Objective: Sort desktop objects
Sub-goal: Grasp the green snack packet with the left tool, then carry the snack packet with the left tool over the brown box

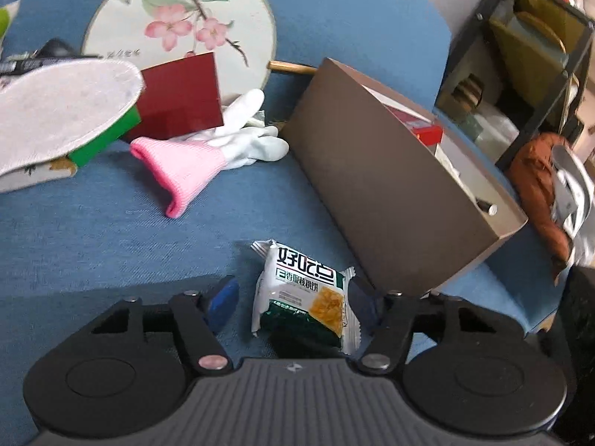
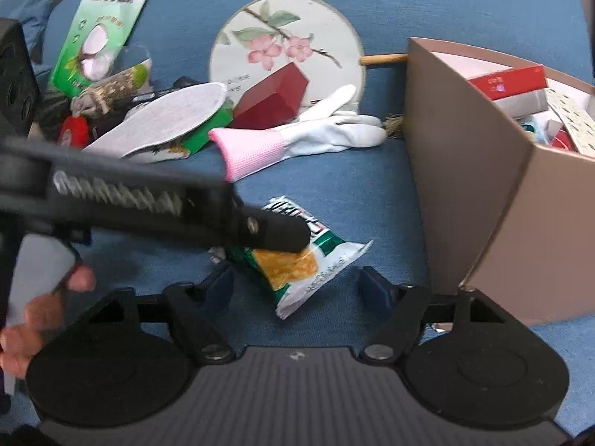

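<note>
A white and green snack packet lies on the blue cloth between the wide-apart fingers of my open left gripper. In the right wrist view the same packet lies in front of my open right gripper, and the left gripper's black body reaches over it from the left. A tan box holding sorted items stands to the right; it also shows in the right wrist view.
A pink-cuffed white glove, a dark red box, a white insole, a round flowered fan and a green packet lie behind. A black shelf stands at far right.
</note>
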A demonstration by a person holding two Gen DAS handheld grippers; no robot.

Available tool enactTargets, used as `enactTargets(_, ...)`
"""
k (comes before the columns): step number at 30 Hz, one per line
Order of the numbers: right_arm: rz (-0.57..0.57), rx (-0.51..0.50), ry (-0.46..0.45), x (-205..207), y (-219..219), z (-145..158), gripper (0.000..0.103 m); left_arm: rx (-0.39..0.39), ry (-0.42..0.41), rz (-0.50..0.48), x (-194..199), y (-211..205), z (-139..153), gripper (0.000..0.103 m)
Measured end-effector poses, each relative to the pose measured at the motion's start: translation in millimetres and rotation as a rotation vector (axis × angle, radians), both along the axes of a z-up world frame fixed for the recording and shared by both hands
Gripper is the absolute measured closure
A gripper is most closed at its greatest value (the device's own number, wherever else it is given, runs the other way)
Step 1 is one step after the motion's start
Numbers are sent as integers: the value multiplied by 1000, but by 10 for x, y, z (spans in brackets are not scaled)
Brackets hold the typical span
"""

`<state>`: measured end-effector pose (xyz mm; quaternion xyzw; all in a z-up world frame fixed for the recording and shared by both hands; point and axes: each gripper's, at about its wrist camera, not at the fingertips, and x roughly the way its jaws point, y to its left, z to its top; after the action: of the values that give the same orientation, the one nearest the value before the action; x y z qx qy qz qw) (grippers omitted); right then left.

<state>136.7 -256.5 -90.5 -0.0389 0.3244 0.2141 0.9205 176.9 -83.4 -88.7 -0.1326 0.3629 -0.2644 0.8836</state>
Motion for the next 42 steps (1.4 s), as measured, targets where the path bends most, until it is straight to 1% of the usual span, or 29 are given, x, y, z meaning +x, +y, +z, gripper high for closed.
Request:
enactTargets(1,-9,3,0,6,-7,1,37,6,4,-1,4,-10,1,47)
enactTargets(2,-16,5,1,11,-14,0,42,8,16,0,10,-16,-6,52)
enactTargets(3,-13,8,-1,13,-17,-2,48,2,28,1,14,-14,-17,60)
enactTargets(4,-6,8,-6,17,-14,2,57,-9,40,11,13,0,-24,61)
enactTargets(6,-7,6,-13,12,-6,6,61,-23,61,33,-3,31,-20,66)
enactTargets(7,-3,6,-17,2,0,7,66,-25,67,42,-21,43,-2,67)
enactTargets(10,21,15,-27,-37,21,33,68,-11,68,70,-106,86,73,68)
enactTargets(14,68,29,-68,-174,53,132,69,-30,66,118,-266,175,232,68)
enactTargets(16,83,56,-92,-260,41,219,69,-26,48,130,-354,194,363,68)
enactTargets(18,91,104,-123,-351,-9,337,69,-21,18,133,-419,174,514,68)
enactTargets(20,80,130,-174,-433,-56,459,69,-24,-10,130,-447,109,671,68)
enactTargets(23,41,144,-258,-533,-143,655,69,-26,-58,113,-441,-55,901,68)
enactTargets(26,-16,150,-332,-583,-305,883,69,-44,-101,69,-389,-267,1133,68)
enactTargets(30,-115,205,-367,-539,-651,1104,69,-38,-147,-16,-249,-700,1349,68)
enactTargets(33,-193,201,-380,-464,-943,1179,69,-62,-126,-75,-70,-1073,1376,68)
enactTargets(36,-266,198,-384,-380,-1231,1198,69,-74,-121,-124,71,-1438,1336,69)
enactTargets(40,-351,194,-365,-236,-1578,1136,69,-71,-86,-176,268,-1927,1205,70)
enactTargets(42,-379,183,-359,-144,-1718,1083,69,-64,-73,-195,349,-2131,1135,74)
